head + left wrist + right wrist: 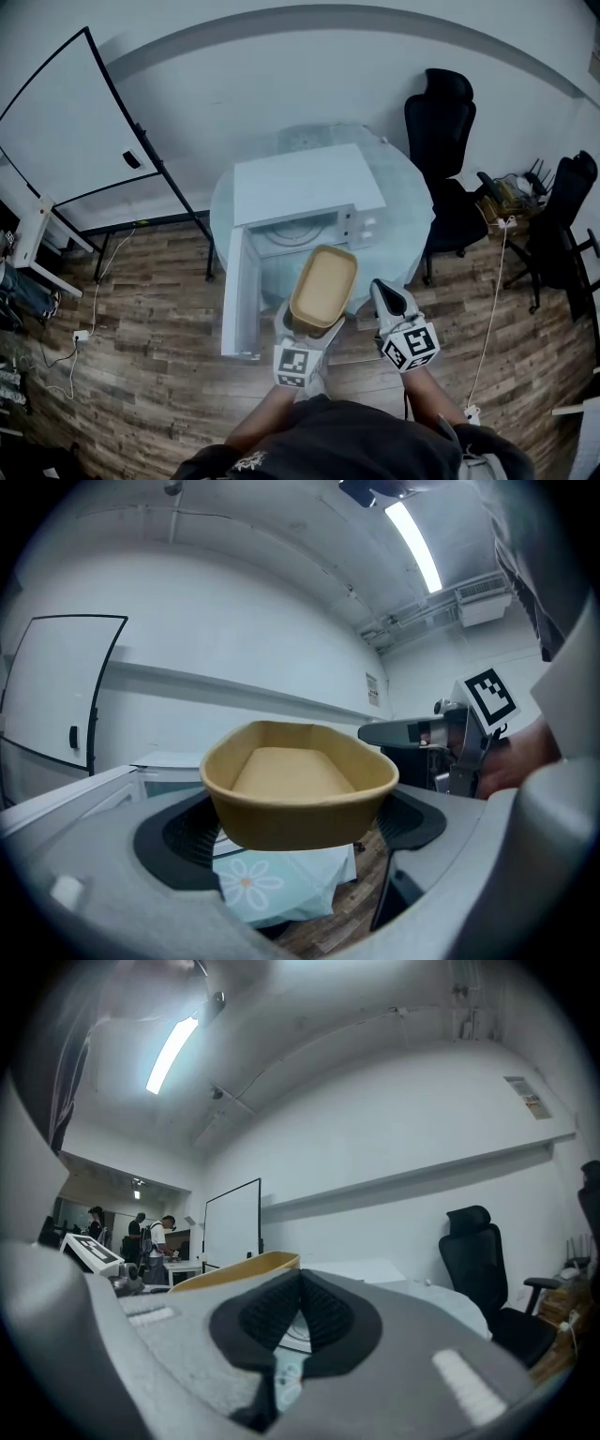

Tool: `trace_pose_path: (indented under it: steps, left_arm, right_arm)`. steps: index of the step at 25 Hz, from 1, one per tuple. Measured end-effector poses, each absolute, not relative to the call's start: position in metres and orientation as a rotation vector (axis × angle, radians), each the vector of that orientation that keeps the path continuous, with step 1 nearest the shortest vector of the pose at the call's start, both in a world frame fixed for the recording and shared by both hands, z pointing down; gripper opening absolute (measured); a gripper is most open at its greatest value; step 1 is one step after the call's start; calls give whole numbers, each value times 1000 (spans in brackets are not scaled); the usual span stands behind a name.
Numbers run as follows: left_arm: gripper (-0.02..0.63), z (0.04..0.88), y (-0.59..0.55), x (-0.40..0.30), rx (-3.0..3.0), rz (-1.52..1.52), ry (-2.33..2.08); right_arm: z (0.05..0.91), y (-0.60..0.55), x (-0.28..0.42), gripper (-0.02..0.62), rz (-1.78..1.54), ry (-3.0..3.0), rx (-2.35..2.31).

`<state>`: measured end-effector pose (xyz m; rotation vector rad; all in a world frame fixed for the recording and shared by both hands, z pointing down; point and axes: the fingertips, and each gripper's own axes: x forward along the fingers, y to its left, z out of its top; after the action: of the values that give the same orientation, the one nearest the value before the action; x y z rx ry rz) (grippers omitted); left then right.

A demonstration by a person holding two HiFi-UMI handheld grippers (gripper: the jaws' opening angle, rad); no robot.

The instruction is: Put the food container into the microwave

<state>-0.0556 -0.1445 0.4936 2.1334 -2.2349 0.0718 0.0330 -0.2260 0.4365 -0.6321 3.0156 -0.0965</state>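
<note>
A tan, empty food container point(323, 286) hangs in the air in front of the white microwave point(300, 183), whose door point(239, 291) stands swung open to the left. My left gripper point(307, 330) is shut on the container's near end. In the left gripper view the container point(300, 780) sits between the dark pads point(183, 841) of my left gripper point(300, 832). My right gripper point(382, 292) hovers just right of the container, shut with nothing in it. In the right gripper view my right gripper point(300, 1321) has its pads pressed together, and the container's rim point(244, 1267) shows to the left.
The microwave stands on a round table point(408, 211) with a pale blue flowered cloth point(272, 883). A whiteboard point(66, 122) stands at the left, black office chairs point(441, 122) at the right. Cables point(492, 309) trail across the wooden floor. People stand far off point(155, 1237).
</note>
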Motion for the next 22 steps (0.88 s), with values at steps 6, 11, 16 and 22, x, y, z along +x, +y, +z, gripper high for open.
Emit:
trace_pose_path:
  steps: [6,11,16,22]
  left_arm:
    - [523,495,-160,-98,2131,67,-2259]
    - [523,496,-167,-124,2123,72,-2266]
    - [523,499,-172,-144,2083,66,-2283]
    - [523,511,-179,-154,2025,69,-2289]
  right_arm:
    - [437,-245,-13,0,-101,3017,-633]
    - [433,-261,-35,2,-104,3002,-656]
    - [429,-273,-51,0,-101,2996,-656]
    - [438,-285,-68,1,-113,3034,-605]
